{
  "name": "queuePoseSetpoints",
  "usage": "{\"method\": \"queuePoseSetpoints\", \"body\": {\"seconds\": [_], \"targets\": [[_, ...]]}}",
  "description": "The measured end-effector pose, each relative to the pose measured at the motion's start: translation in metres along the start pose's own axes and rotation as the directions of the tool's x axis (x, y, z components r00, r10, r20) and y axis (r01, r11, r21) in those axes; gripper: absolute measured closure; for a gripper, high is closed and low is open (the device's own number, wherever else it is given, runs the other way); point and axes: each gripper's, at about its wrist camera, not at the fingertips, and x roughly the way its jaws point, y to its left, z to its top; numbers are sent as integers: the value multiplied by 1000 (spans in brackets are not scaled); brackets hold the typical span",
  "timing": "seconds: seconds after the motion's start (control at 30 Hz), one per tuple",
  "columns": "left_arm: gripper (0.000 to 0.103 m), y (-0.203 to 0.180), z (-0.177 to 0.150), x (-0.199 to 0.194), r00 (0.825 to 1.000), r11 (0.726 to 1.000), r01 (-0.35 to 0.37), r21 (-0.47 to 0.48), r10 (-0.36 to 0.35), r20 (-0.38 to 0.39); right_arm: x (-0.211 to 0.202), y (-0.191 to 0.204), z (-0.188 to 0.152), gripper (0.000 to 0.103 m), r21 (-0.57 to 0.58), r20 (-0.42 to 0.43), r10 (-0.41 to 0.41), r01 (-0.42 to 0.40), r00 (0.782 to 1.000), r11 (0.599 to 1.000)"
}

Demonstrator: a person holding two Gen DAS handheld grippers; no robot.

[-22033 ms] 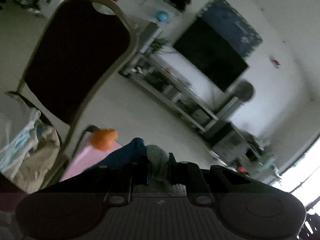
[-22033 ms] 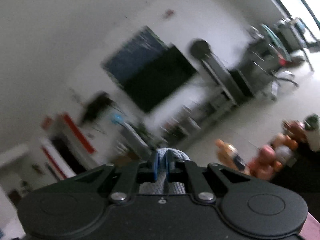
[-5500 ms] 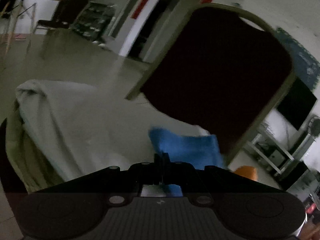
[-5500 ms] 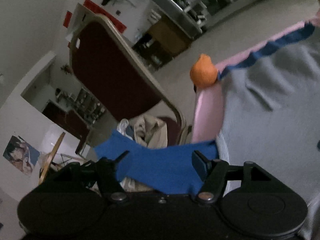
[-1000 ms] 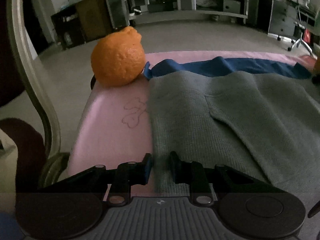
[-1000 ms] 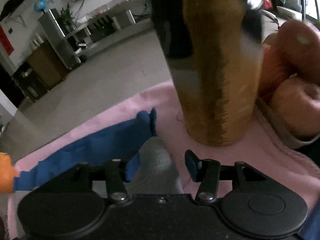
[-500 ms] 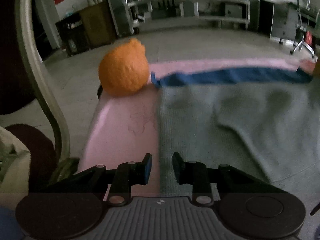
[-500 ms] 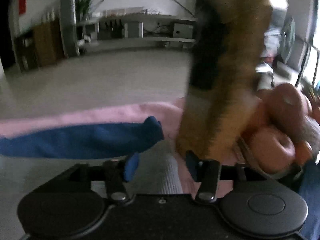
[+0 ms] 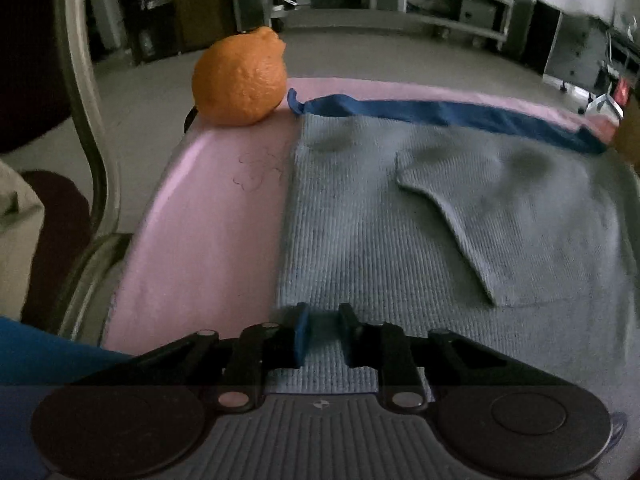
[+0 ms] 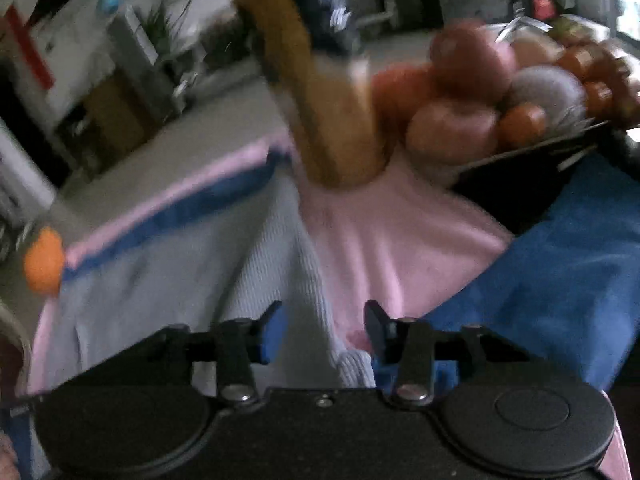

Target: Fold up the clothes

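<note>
A grey knit garment (image 9: 400, 240) lies flat on the pink table cover (image 9: 208, 216), with a blue cloth strip (image 9: 440, 114) along its far edge. My left gripper (image 9: 323, 334) is open low over the garment's near left part, empty. In the right wrist view the same grey garment (image 10: 272, 264) runs between the jaws of my right gripper (image 10: 324, 330), which is open wide above its right edge; the blue strip (image 10: 172, 216) lies behind. The view is blurred.
An orange (image 9: 240, 76) sits at the table's far left corner, also in the right wrist view (image 10: 44, 266). A tall brown bottle (image 10: 320, 92) and a basket of fruit (image 10: 500, 112) stand at the right. Blue fabric (image 10: 560, 272) lies lower right. A chair frame (image 9: 84, 120) stands left.
Both grippers have pulled back and up from the garment. The left jaws opened slightly wider. The right gripper drew away from the bottle and tilted, so more of the table shows.
</note>
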Motion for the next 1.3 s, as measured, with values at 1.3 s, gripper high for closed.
{"method": "queuePoseSetpoints", "body": {"seconds": [1.3], "targets": [[85, -4, -54, -43, 986, 986, -160, -39, 161, 38, -24, 49, -66, 88, 26, -76, -72, 75, 994, 997]]}}
